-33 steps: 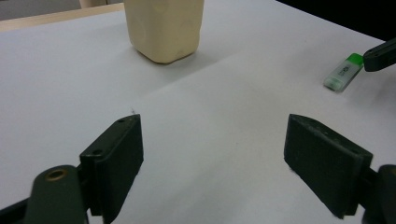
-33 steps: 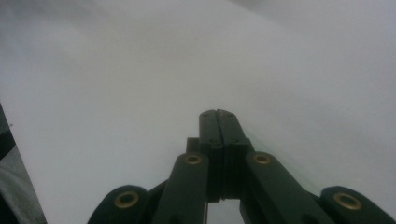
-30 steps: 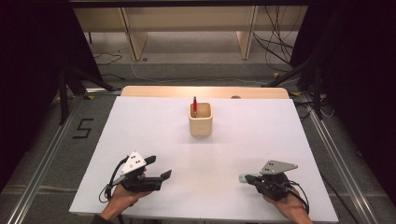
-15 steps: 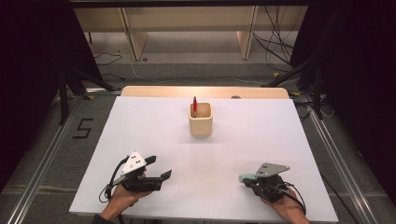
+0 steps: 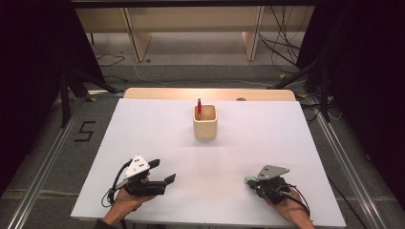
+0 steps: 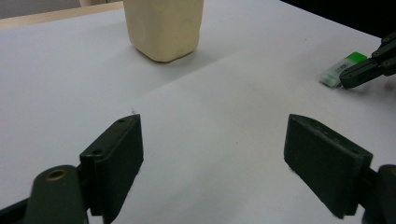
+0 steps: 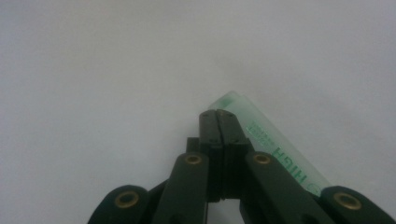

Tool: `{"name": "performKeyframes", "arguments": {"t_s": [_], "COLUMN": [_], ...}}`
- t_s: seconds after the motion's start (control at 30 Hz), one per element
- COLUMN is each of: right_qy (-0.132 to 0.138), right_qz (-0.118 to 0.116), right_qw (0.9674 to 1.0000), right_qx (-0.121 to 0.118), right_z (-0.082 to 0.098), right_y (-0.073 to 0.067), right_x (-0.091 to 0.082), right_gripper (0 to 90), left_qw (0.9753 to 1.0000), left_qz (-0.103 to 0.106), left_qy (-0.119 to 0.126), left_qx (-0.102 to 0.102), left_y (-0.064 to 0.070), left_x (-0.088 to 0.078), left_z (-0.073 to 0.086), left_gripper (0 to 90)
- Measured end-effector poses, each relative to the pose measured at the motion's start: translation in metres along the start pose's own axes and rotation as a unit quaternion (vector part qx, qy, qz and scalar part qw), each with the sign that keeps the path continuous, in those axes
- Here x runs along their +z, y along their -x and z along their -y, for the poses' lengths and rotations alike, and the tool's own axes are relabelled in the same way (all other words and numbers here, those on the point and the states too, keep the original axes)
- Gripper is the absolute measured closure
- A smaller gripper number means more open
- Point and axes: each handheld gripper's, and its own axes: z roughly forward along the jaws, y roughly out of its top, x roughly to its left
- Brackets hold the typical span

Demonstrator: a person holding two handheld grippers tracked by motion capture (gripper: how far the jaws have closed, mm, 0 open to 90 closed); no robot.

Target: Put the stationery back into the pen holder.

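Right claw [image 7: 218, 114], jaws pressed together on nothing, rests by the surface's [image 5: 286, 143] near edge against an eraser [image 7: 266, 135], whose long axis runs alongside its jaws. Left claw [image 5: 162, 172] gapes empty, well apart. Farther off stands a cup [image 5: 205, 122].

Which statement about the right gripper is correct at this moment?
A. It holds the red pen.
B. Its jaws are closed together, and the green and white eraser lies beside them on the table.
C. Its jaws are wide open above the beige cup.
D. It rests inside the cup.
B: in the right gripper view the right gripper has its jaws pressed together, and the eraser lies alongside them on the white table.
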Motion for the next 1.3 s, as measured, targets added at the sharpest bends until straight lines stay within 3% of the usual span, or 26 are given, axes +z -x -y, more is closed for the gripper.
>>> {"name": "performKeyframes", "arguments": {"t_s": [0.77, 1.03, 1.13, 1.2, 1.23, 1.27, 1.3], "right_qy": [-0.004, -0.003, 0.009, 0.011, 0.011, 0.015, 0.015], "right_qz": [0.033, 0.029, 0.024, 0.014, 0.014, 0.012, 0.012], "right_qw": [0.9994, 0.9993, 0.9993, 0.9994, 0.9994, 0.9993, 0.9993], "right_qx": [0.011, 0.022, 0.027, 0.028, 0.028, 0.032, 0.032], "right_z": [-0.017, -0.021, -0.025, -0.03, -0.03, -0.032, -0.032], "right_y": [0.027, 0.033, 0.036, 0.042, 0.042, 0.046, 0.046], "right_x": [0.015, 0.014, 0.003, -0.011, -0.011, -0.017, -0.017], "right_gripper": [90.0, 90.0, 83.3, 71.0, 71.0, 58.2, 58.2], "left_qw": [1.0, 1.0, 1.0, 1.0, 1.0, 1.0, 1.0], "left_qz": [-0.002, -0.002, -0.001, -0.002, -0.001, -0.001, -0.001], "left_qy": [-0.001, -0.001, -0.001, -0.001, -0.001, -0.001, -0.001], "left_qx": [0.001, 0.0, 0.001, 0.001, 0.001, 0.001, 0.002], "left_y": [0.0, 0.0, 0.0, 0.0, 0.0, 0.0, 0.0], "left_x": [0.0, 0.0, 0.0, 0.0, 0.0, 0.0, 0.0], "left_z": [0.0, 0.0, 0.0, 0.0, 0.0, 0.0, 0.0], "left_gripper": [19.4, 19.4, 19.3, 19.3, 19.3, 19.3, 19.3]}}
